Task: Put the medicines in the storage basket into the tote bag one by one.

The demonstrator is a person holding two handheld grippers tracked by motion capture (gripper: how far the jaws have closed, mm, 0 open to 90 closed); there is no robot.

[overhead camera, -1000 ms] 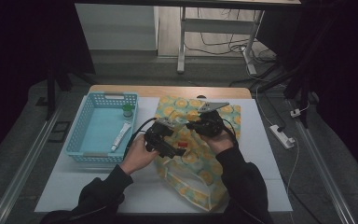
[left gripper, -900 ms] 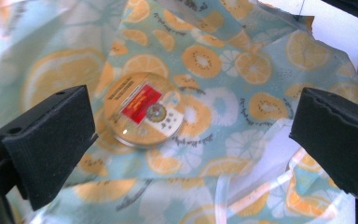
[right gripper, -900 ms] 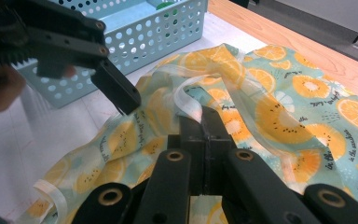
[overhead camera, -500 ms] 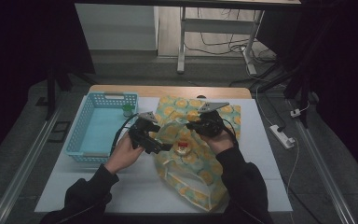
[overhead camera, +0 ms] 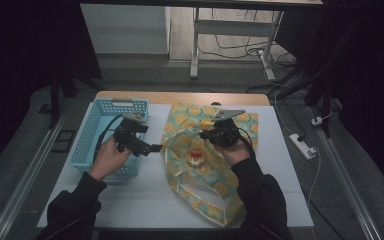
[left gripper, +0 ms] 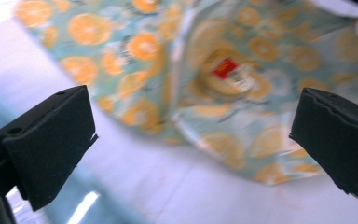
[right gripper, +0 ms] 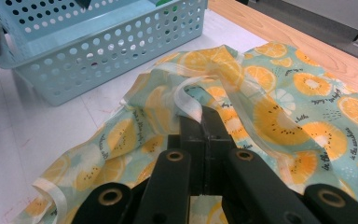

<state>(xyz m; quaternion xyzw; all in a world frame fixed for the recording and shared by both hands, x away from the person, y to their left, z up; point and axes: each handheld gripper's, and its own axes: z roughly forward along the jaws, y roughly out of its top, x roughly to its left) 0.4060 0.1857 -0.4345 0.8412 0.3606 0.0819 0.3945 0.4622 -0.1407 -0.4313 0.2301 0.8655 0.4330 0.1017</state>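
Note:
A fabric bag [overhead camera: 200,170] printed with orange slices lies on the white table top, and its mouth shows a red-labelled item [overhead camera: 196,157] inside. My right gripper [overhead camera: 208,135] is shut on the bag's pale handle strap [right gripper: 189,105] at the rim and holds it lifted. My left gripper [overhead camera: 147,146] hovers over the right edge of the light blue basket [overhead camera: 92,132], to the left of the bag, jaws wide open and empty. In the left gripper view the left gripper [left gripper: 193,123] faces the bag [left gripper: 168,70] and the red-labelled item [left gripper: 226,70] from a short distance.
The perforated blue basket [right gripper: 98,46] stands at the left of the table with something green [right gripper: 165,3] inside. A wooden table edge [overhead camera: 180,97] runs along the back. A power strip [overhead camera: 302,146] and cables lie on the floor at the right.
My left gripper has drawn away from the bag, moving left to the basket's right edge. The right gripper and the strap it holds have stayed in place.

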